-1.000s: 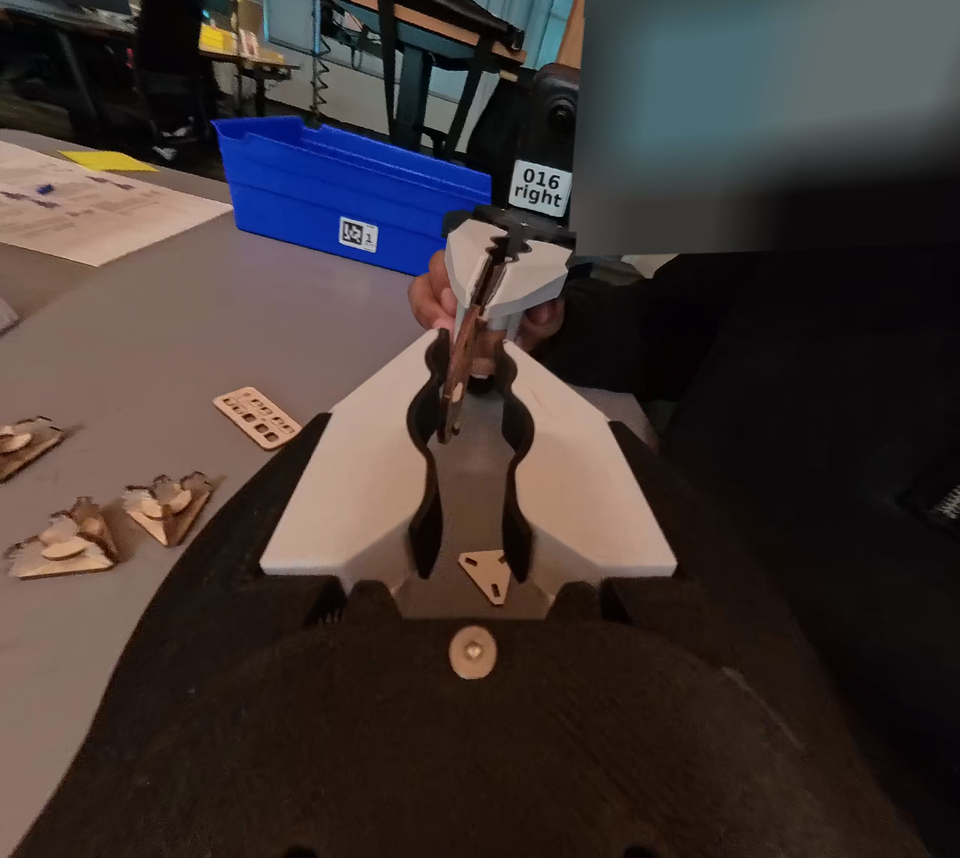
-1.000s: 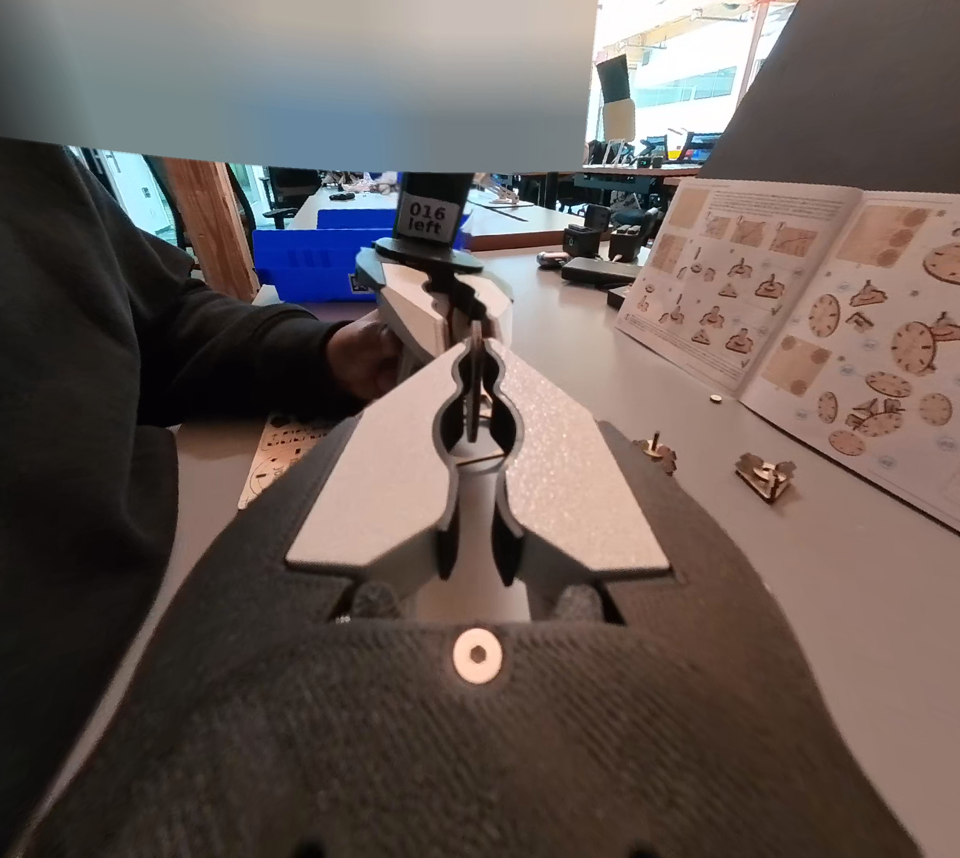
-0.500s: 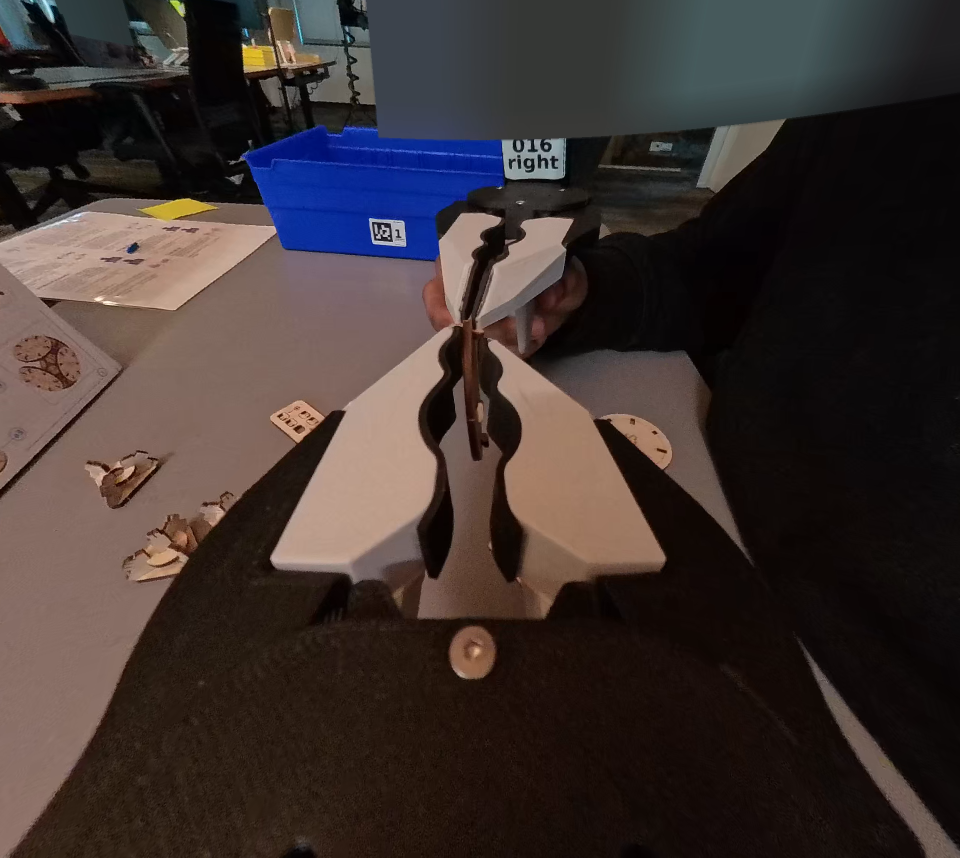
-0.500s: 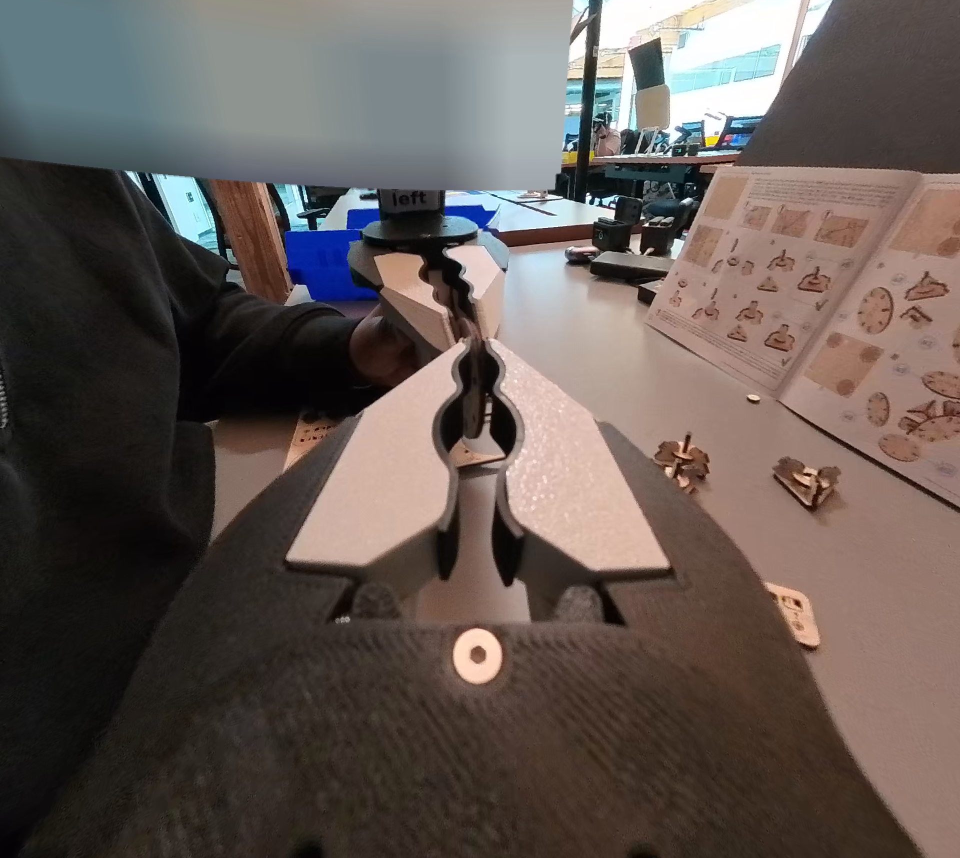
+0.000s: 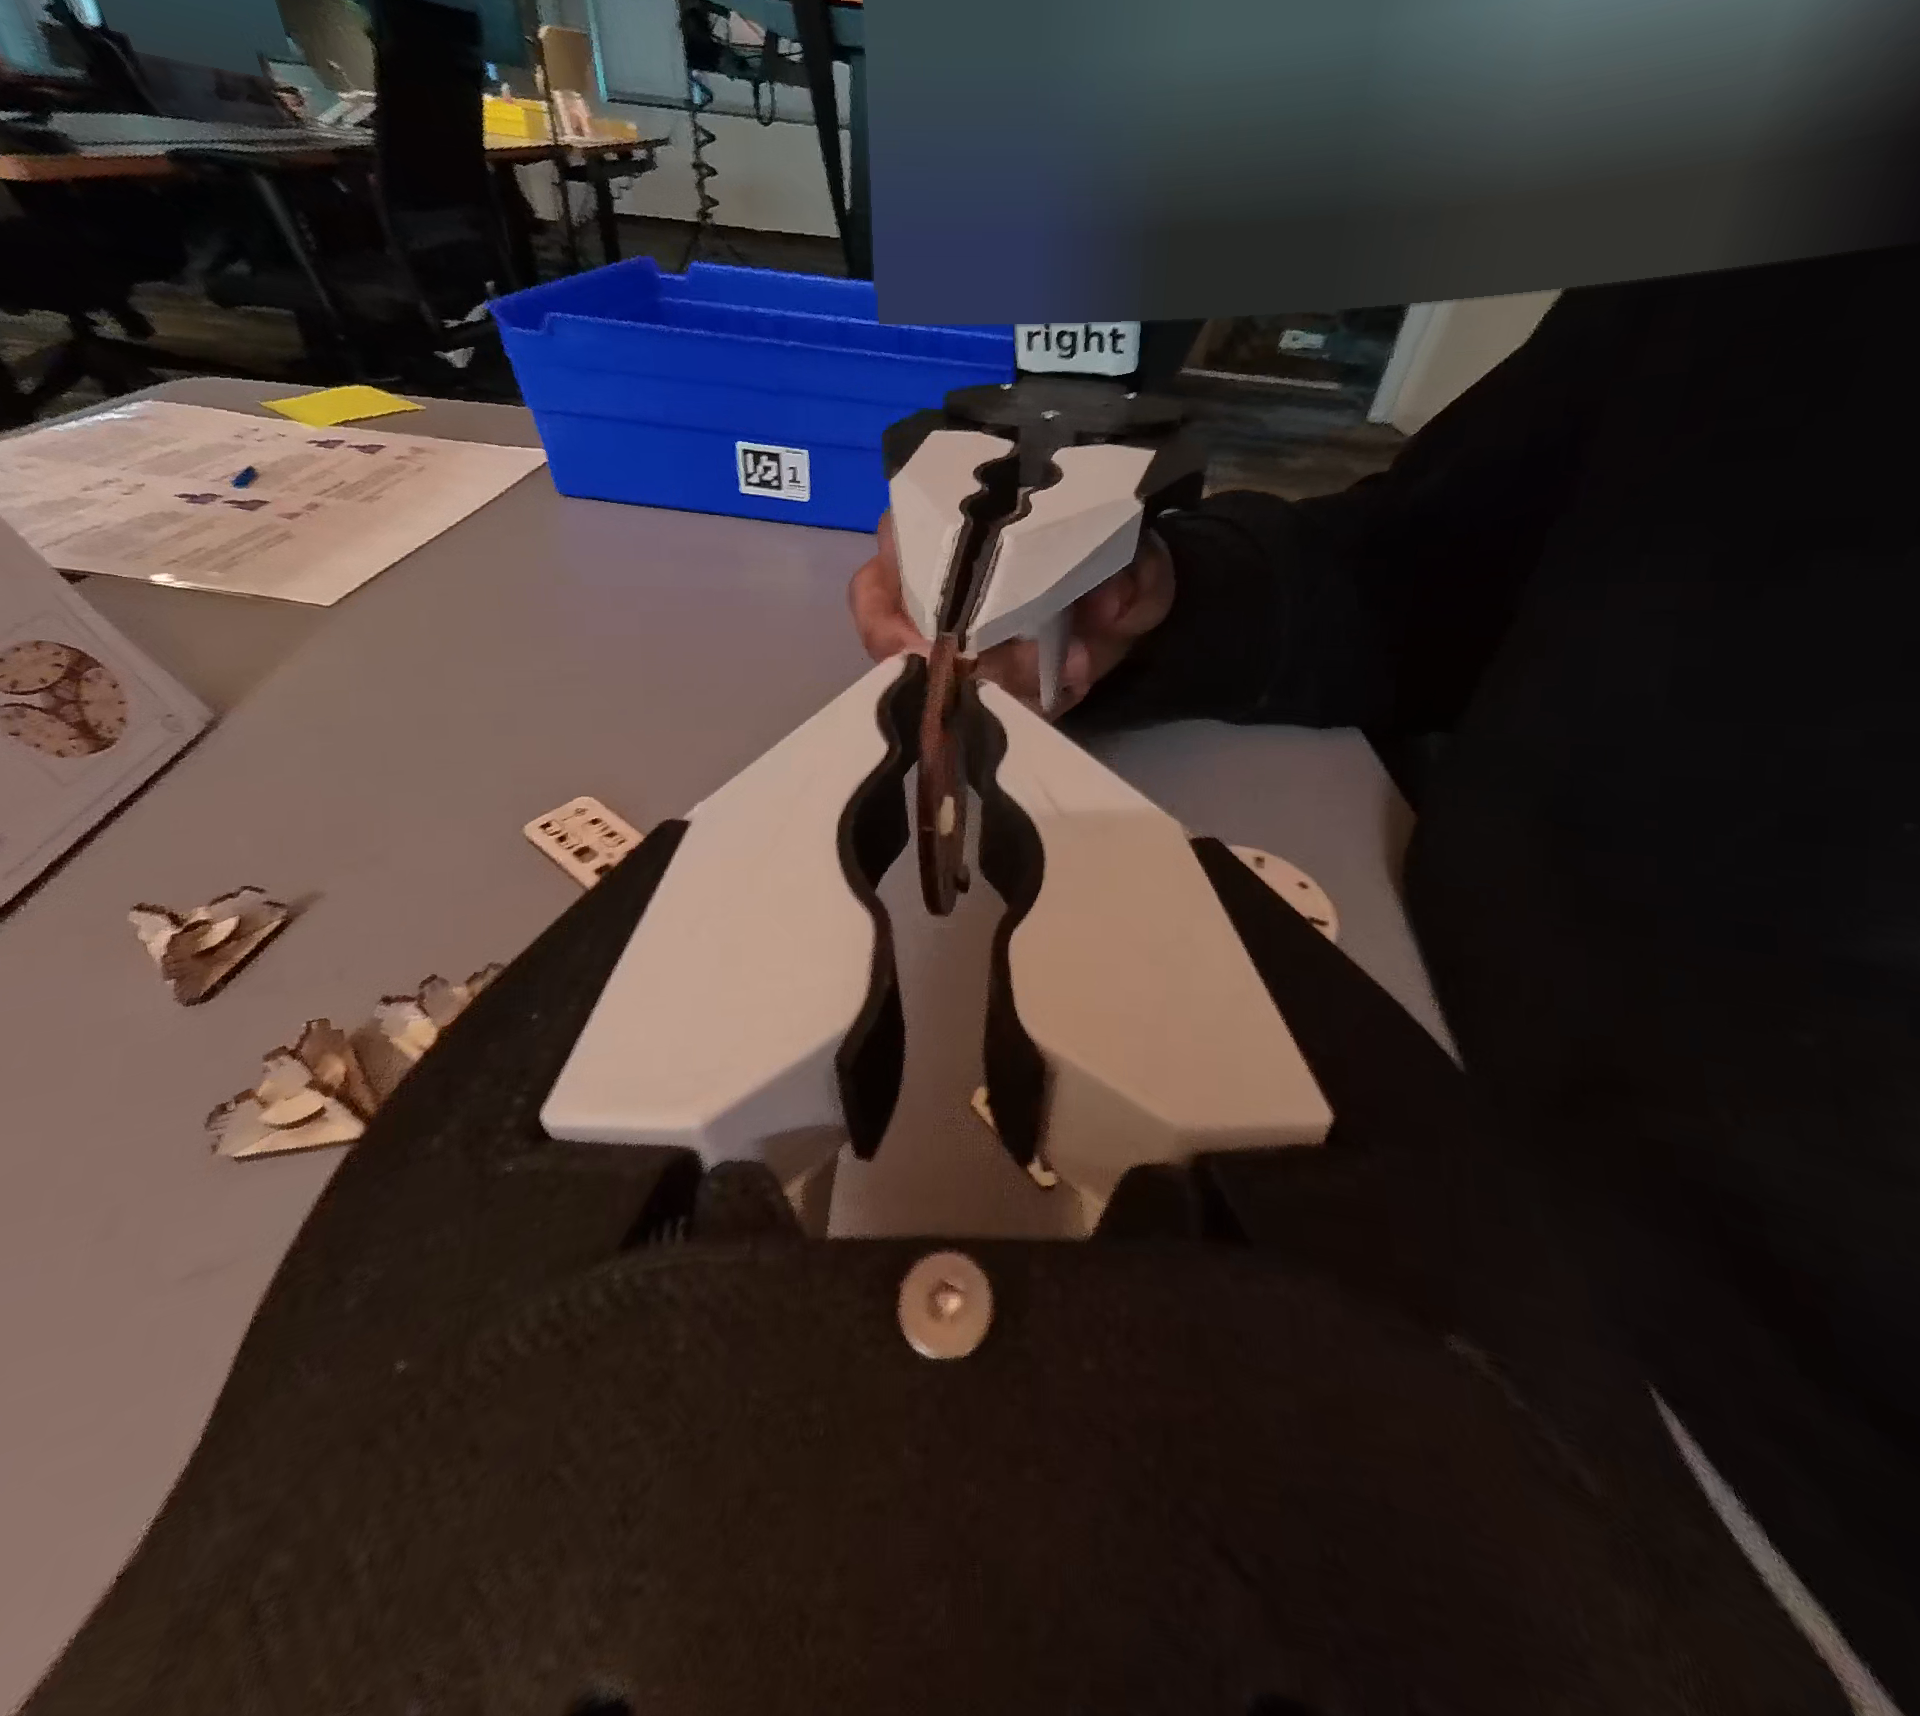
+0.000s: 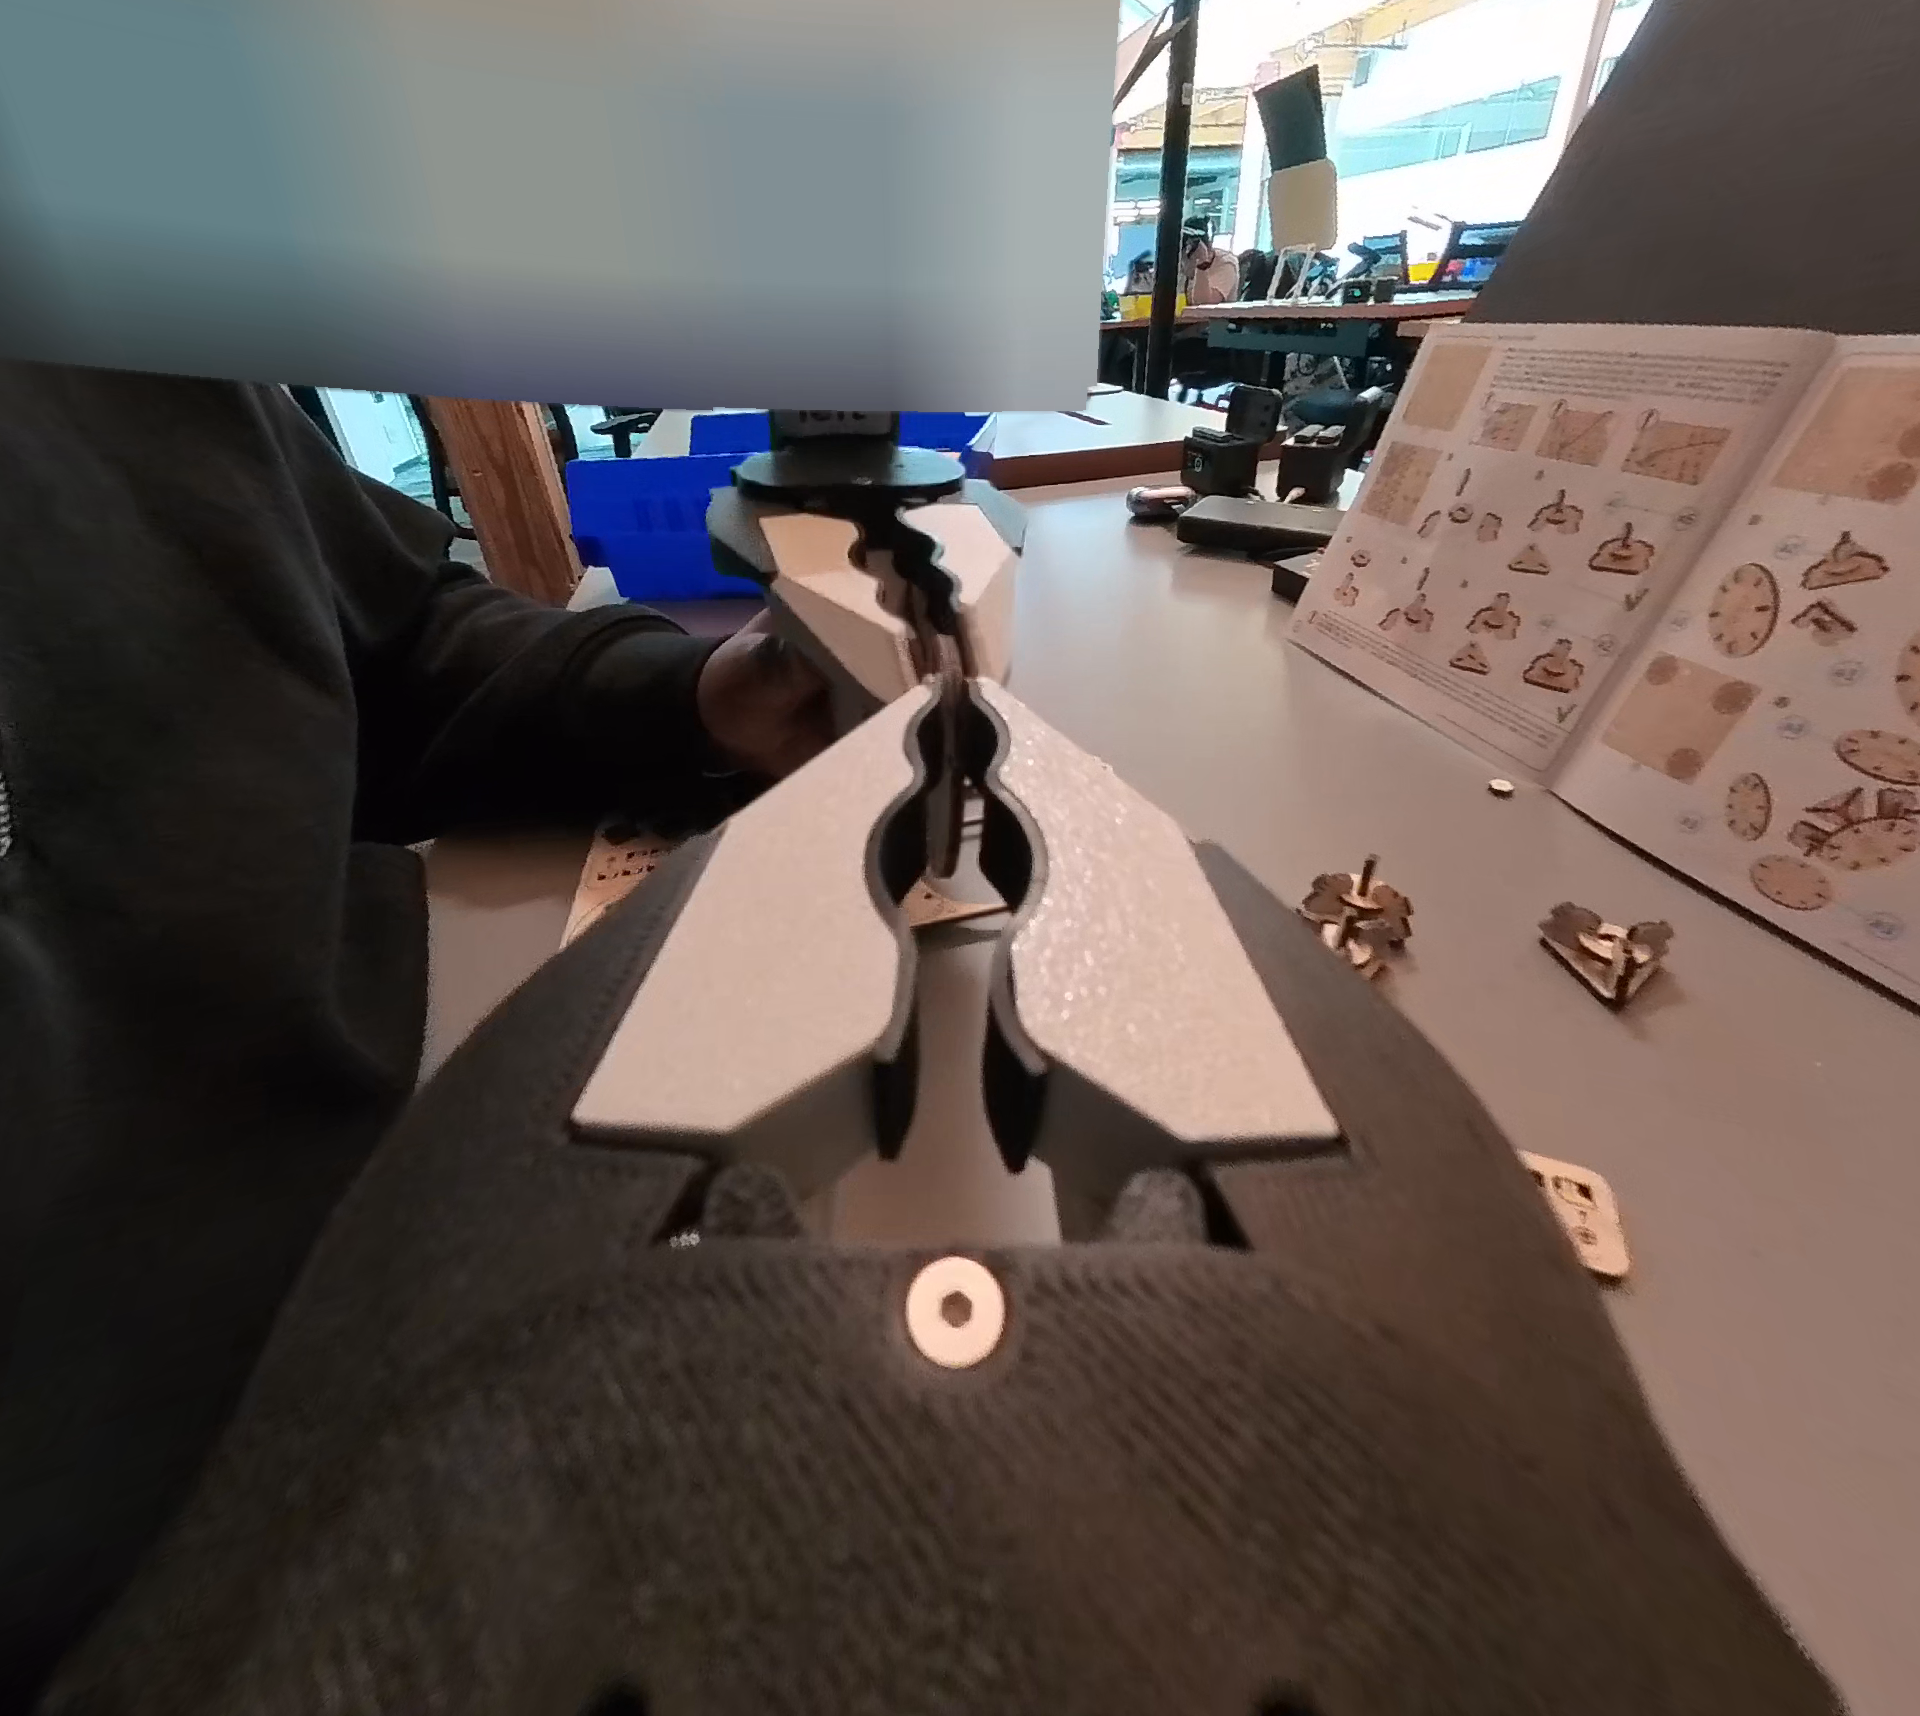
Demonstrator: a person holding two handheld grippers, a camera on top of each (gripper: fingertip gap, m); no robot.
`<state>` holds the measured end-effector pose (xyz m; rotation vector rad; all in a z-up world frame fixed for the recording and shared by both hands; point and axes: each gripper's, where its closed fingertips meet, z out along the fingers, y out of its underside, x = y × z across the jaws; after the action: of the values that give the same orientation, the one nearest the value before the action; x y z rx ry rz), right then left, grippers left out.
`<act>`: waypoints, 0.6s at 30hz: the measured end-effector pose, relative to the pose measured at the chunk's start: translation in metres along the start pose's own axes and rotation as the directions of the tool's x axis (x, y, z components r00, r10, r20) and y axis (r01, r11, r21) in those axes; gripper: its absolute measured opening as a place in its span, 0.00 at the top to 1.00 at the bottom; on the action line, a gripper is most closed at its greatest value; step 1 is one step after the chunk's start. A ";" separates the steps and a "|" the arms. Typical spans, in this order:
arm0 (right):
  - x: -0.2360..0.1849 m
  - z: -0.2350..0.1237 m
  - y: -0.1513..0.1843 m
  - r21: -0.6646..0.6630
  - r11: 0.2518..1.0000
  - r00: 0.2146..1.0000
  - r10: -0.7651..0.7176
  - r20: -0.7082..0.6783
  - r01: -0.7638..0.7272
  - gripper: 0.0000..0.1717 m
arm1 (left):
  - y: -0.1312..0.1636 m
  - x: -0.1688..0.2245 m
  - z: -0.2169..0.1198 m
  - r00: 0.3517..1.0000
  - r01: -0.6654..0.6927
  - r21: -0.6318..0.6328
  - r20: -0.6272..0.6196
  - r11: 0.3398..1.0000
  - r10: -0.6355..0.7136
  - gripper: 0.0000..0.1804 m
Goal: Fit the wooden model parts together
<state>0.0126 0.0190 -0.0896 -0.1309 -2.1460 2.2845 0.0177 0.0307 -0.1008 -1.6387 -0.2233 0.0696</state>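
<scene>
Left wrist view shows the left gripper (image 5: 943, 679) with its jaws closed on a thin brown wooden piece (image 5: 940, 793) seen edge-on, its outline hard to make out. The right gripper (image 6: 948, 692) meets it tip to tip above the grey worktop (image 5: 436, 731), jaws closed on the same piece. Only the right wrist view shows the open instruction booklet (image 6: 1621, 586); only the left shows the blue bin (image 5: 707, 399) at the far edge.

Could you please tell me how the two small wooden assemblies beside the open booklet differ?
The left wooden assembly has a thin peg standing upright; the right wooden assembly shows none. The left looks rounded and lobed, the right lower and wedge-shaped. Both are dark-edged cut wood on the grey table.
</scene>
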 end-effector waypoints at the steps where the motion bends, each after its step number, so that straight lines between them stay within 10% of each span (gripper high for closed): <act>1: 0.002 -0.001 0.000 0.003 1.000 1.000 0.007 -0.011 -0.007 1.00 | 0.002 -0.003 0.000 1.000 -0.010 -0.008 0.017 1.000 0.010 0.94; 5: 0.024 -0.001 0.021 -0.112 0.982 0.986 0.141 -0.088 -0.151 1.00 | 0.009 -0.018 -0.001 0.996 0.023 -0.038 0.091 0.999 -0.020 0.85; 10: 0.034 -0.013 0.085 -0.408 0.773 0.873 0.449 -0.189 -0.486 1.00 | 0.033 -0.037 -0.001 0.982 0.098 -0.157 0.175 0.983 -0.070 0.85; 18: 0.056 -0.041 0.104 -0.512 0.736 0.895 0.330 -0.301 -0.444 0.92 | 0.065 -0.024 0.013 0.991 0.022 -0.376 0.133 0.926 0.031 0.88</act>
<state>-0.0346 0.0564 -0.1987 -0.8429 -2.8221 1.5679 -0.0014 0.0349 -0.1684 -2.0214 -0.3554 0.1510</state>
